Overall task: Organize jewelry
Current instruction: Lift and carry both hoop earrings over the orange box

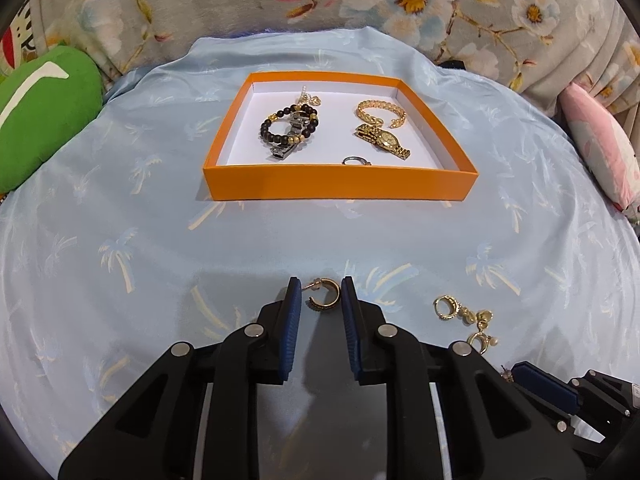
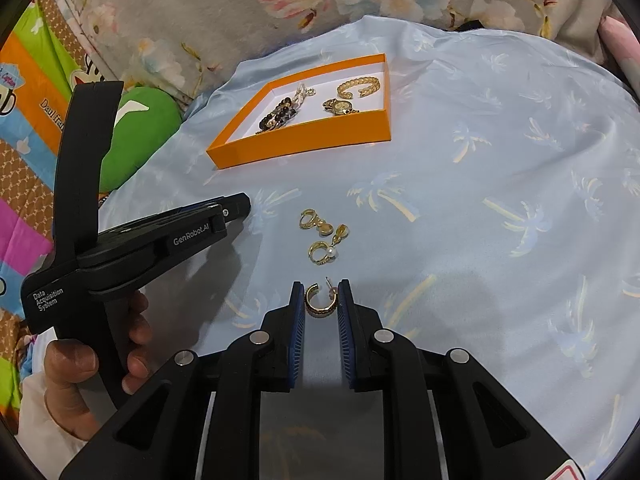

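Left gripper (image 1: 320, 292): nearest item in the left wrist view, blue pads drawn in close on a gold half-hoop earring (image 1: 325, 300). Pads sit at either side of the hoop; contact looks made on the right pad, less certain on the left. Hoop's open side faces left, post pointing up-left.

Right gripper (image 2: 320, 294): likewise narrowed, pinching a matching half-hoop earring (image 2: 318, 300), post rising toward the right pad.

Orange tray (image 1: 340, 184): far, straight ahead of the left gripper; far and slightly left of the right one. Holds a beaded bracelet (image 1: 290, 124), gold bangle (image 1: 380, 112), gold watch (image 1: 384, 140), silver ring (image 1: 354, 160).

Loose earrings (image 2: 324, 236): on blue cloth (image 2: 480, 200), just beyond the right gripper, between it and the tray.

Judgement: both hoops go forward to the tray; left has the straighter line.
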`<state>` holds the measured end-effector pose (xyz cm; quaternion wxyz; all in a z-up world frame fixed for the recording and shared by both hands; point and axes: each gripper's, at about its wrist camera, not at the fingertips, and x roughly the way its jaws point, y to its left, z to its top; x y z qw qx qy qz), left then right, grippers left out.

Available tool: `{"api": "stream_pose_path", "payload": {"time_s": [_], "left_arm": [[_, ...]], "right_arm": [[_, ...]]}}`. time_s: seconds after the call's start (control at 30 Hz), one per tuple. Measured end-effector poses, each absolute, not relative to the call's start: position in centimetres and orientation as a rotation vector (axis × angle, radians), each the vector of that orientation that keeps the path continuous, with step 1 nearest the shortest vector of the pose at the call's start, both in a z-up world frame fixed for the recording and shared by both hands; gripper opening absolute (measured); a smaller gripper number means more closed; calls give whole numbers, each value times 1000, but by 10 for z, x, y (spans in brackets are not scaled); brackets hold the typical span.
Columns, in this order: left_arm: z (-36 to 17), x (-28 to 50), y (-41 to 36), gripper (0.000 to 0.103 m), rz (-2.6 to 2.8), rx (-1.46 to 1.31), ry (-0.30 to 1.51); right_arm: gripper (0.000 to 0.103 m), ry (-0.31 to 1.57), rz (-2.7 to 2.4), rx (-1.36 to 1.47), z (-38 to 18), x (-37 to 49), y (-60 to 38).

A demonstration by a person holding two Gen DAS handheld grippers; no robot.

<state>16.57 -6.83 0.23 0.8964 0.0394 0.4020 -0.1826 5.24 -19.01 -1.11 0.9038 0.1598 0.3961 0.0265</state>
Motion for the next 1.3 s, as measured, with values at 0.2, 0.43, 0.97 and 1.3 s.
{"api": "stream_pose_path", "payload": {"time_s": [0.2,0.43,0.97,1.3], "left_arm": [[11,156,-58,20,-385,51,823],[41,161,-44,20,-394,35,766],[63,273,-78,20,-380,30,699],[33,307,-96,20,-385,36,742]], "right_arm": [[16,798,45,319,-5,50,-191],[16,736,51,279,28,73,-201],[16,714,22,278,45,234,-232],[16,743,17,250,26,282,-227]]}}
